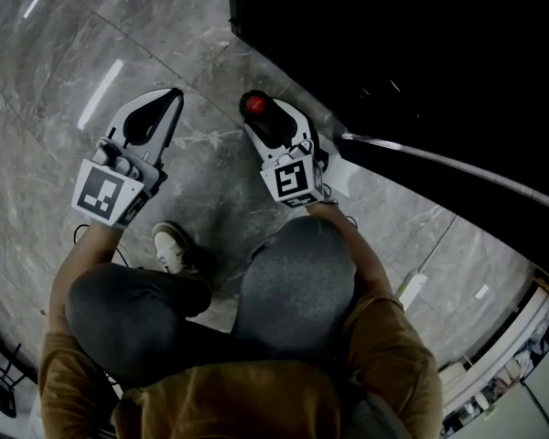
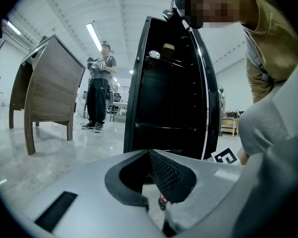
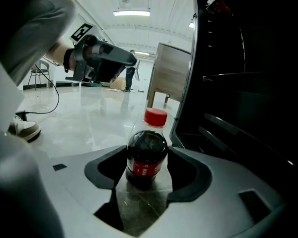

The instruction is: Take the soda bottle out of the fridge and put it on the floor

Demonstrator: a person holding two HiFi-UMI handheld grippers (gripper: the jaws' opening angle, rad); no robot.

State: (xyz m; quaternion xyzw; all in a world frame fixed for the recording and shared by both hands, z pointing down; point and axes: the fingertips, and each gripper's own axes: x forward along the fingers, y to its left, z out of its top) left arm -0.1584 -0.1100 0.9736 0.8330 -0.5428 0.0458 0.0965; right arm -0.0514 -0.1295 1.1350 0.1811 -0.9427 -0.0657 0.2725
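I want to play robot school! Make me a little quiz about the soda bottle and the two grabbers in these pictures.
1. Fill in: the left gripper has its jaws together and holds ____.
2. The soda bottle is between the jaws of: A the left gripper, B the right gripper, C neither.
3. True or false: the bottle's cap is blue.

Key: 1 nothing; 2 B; 3 false, it is red.

Dark soda bottle point(image 3: 146, 157), red cap point(image 3: 155, 117)
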